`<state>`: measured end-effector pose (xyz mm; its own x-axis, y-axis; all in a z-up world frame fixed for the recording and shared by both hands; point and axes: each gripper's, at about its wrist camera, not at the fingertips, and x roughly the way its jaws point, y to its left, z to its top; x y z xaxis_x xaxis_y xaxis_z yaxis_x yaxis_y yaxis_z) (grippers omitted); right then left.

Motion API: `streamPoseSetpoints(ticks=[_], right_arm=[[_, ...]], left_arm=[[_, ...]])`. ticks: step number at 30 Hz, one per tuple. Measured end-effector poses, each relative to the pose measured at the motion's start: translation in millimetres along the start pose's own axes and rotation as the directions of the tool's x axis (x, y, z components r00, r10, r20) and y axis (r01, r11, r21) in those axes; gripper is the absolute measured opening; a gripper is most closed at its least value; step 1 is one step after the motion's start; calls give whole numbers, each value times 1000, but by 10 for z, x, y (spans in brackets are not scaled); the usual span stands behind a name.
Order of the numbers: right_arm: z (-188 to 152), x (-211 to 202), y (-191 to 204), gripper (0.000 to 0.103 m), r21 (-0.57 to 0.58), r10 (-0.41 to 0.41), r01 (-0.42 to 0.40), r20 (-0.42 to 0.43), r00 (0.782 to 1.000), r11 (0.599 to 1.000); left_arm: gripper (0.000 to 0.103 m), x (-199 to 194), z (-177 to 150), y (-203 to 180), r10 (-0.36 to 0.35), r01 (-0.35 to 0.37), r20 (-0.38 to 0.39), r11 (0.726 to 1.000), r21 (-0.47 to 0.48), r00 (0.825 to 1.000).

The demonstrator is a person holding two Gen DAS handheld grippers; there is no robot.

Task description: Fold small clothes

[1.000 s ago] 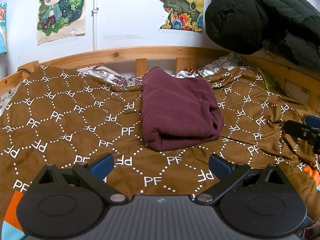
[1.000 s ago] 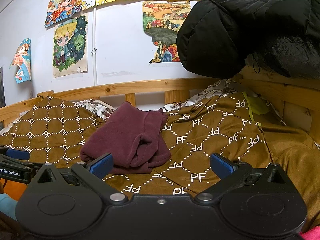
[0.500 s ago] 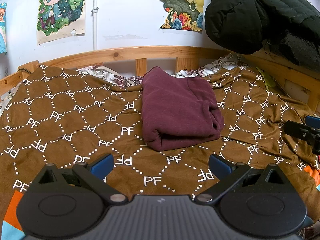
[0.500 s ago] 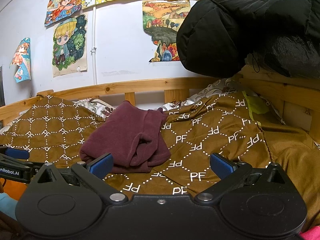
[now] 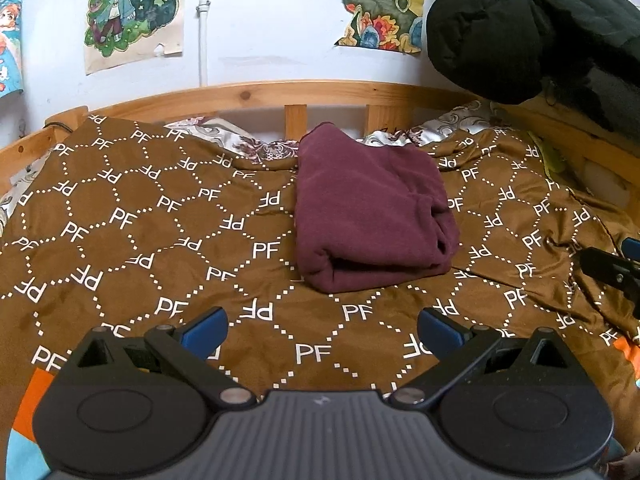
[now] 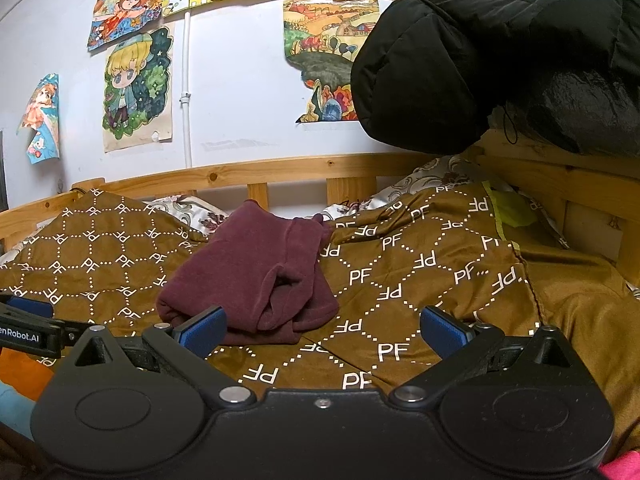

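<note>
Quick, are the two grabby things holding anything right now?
Left hand-held gripper: open, holding nothing, short of the folded maroon garment.
Right hand-held gripper: open, holding nothing.

I see one maroon garment, a soft fleecy piece, folded into a thick rectangular bundle and lying flat on the brown patterned bedspread near the wooden headboard rail. Its rolled fold edge faces me, while the layered open ends show along its right side. From my right camera its far corner peaks up slightly.
</note>
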<state>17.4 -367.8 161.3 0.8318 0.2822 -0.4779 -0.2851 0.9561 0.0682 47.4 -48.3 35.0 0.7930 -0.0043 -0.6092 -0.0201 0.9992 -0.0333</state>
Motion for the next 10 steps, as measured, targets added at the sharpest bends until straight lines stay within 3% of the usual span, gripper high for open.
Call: streamPoseSetpoints(ticks=[10], right_arm=[[-17,8,-9,102,-3,-1,1,-6,1000,1000]], left_arm=[[103,38,-2,25,15,-15,-12,1000,3,1000]])
